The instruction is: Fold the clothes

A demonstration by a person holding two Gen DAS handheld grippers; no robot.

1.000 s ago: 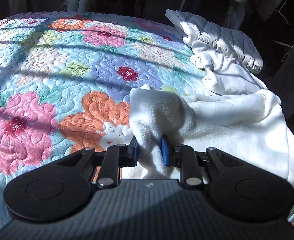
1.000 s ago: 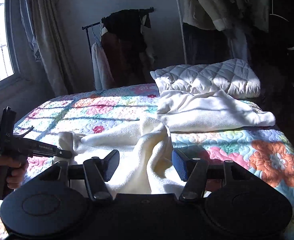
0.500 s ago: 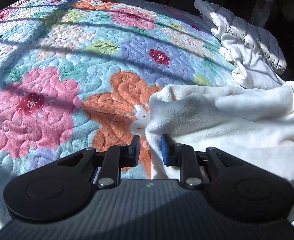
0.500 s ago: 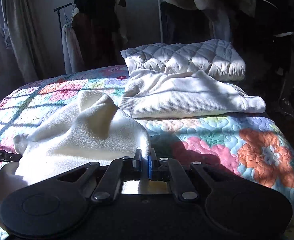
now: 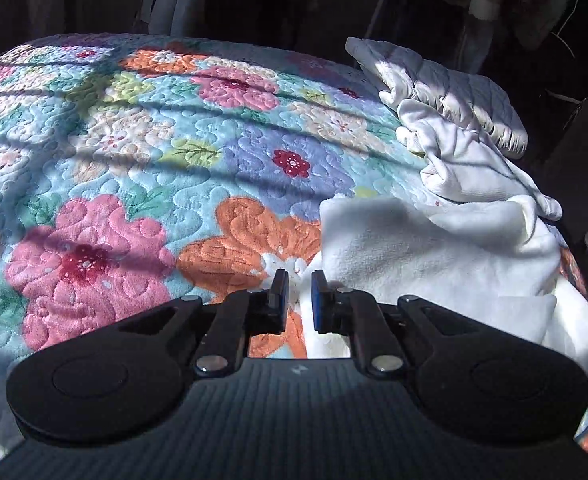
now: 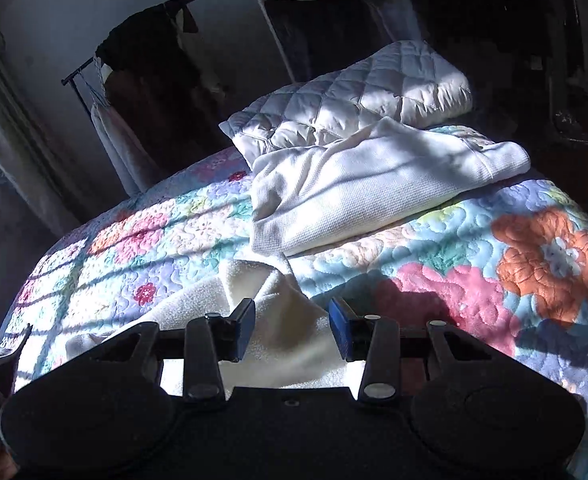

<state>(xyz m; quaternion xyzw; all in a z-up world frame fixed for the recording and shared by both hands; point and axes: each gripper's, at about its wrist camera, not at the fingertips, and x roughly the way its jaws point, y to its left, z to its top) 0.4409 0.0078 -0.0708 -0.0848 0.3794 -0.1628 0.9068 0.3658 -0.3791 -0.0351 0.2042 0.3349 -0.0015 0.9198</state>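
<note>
On the flowered bed quilt (image 5: 141,184) lies a cream towel (image 5: 422,256), loosely doubled over with its near edge at both grippers. Left gripper (image 5: 297,300): its fingers are closing, nearly shut, with the towel's corner edge between them, though whether they pinch it I cannot tell. Right gripper (image 6: 291,330): its fingers are opening over the towel, pressing nothing. Behind sit a folded white garment (image 6: 374,192) and a quilted pad (image 6: 354,96). Risk: with one side let go, the soft fold may slump or skew.
</note>
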